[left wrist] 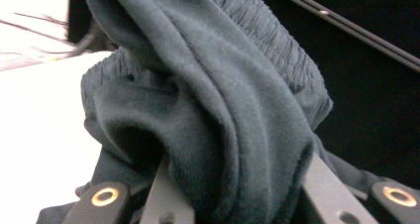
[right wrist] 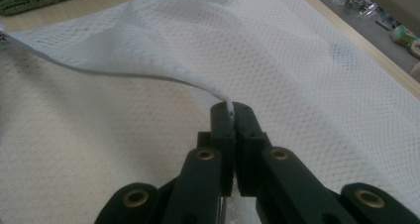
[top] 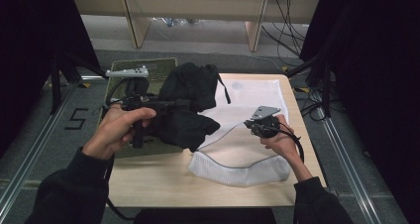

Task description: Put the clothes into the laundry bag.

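The dark garment (left wrist: 223,110) is pinched by the left gripper (top: 173,105); the mesh bag's (right wrist: 307,70) rim is clamped by the right gripper (right wrist: 233,110) (mouth barely lifted), so snagging is risked.

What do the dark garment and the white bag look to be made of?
Dark garment: soft knit, likely cotton jersey; matte, fine ribbed weave, gathered elastic-looking band along one edge. White bag: thin synthetic mesh, probably polyester; small regular holes, semi-sheer with the table showing through, grey-trimmed edge pinched in the right claw.
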The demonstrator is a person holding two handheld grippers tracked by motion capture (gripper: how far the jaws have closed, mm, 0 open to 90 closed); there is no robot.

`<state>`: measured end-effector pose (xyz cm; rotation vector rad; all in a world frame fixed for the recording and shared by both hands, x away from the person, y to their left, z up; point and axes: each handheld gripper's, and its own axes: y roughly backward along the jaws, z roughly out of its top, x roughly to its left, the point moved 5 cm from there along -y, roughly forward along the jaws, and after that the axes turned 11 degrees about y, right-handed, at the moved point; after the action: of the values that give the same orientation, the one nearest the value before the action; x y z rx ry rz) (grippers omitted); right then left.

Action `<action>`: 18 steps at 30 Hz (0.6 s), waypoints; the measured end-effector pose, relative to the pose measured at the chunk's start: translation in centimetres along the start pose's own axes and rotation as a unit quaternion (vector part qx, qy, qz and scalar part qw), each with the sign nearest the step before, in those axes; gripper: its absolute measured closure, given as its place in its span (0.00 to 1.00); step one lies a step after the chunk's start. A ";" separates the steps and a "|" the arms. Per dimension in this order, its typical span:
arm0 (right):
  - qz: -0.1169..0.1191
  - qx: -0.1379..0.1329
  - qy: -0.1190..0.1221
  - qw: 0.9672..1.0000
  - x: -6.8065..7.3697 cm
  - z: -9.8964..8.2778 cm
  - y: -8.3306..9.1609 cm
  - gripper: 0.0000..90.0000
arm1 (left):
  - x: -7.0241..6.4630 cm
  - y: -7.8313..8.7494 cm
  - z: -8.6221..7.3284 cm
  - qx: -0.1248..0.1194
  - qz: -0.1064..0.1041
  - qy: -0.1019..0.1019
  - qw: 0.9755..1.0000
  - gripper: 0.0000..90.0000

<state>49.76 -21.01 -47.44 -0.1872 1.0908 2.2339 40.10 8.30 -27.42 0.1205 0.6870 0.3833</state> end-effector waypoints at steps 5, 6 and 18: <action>0.010 0.000 -0.006 1.000 0.0 0.1 0.2 1.00 | -2.5 -2.1 -0.6 0.023 -0.038 -0.001 0.999 0.84; 0.007 -0.004 -0.008 1.000 -0.1 0.1 0.2 1.00 | -2.7 -2.6 -0.8 0.023 -0.040 0.003 0.999 0.84; 0.003 -0.030 -0.028 0.999 -1.2 0.0 1.0 1.00 | 0.8 -11.0 -8.2 0.141 -0.015 0.043 0.989 0.84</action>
<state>50.09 -21.97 -46.34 -0.1445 0.9961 2.2659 38.81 -1.70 -36.76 0.3625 0.8256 0.2612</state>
